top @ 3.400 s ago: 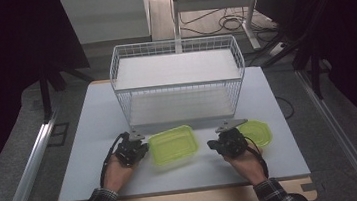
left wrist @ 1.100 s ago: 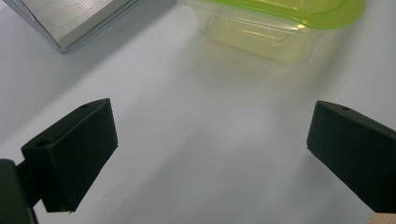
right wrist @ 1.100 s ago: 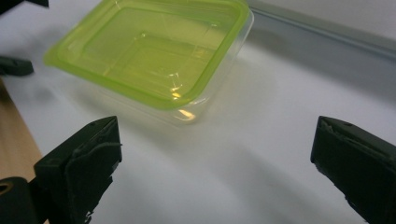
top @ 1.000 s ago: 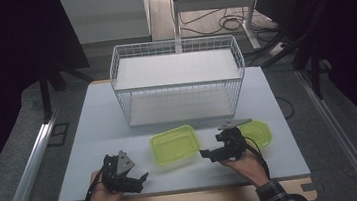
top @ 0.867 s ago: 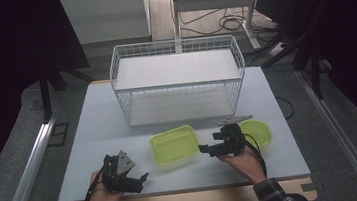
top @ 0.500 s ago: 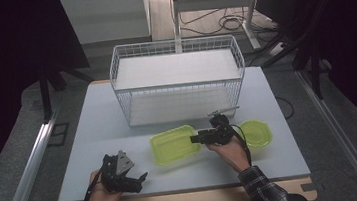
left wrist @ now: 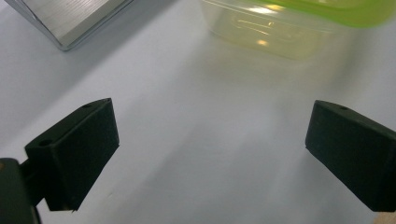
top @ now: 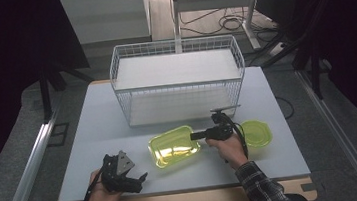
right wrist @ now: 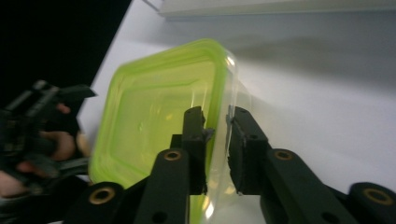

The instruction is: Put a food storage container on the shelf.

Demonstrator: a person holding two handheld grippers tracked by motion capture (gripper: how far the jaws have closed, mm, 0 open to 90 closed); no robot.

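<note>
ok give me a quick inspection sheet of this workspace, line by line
surface: pale grey table, bare around the things.
job's things: yellow-green container lidless near the front; matching lid flat on the table to its right; white wire basket behind them, nothing seen inside.
clutter: nothing seen.
grippers: right gripper has its jaws closed over the container's rim, one inside, one outside; left gripper is wide open over bare table at the front left, gripping nothing.
cables: a black cable loops from the right gripper over the hand; loose cables lie on the floor beyond the table.
surroundings: dark room, metal rail on the left, frame legs behind.
</note>
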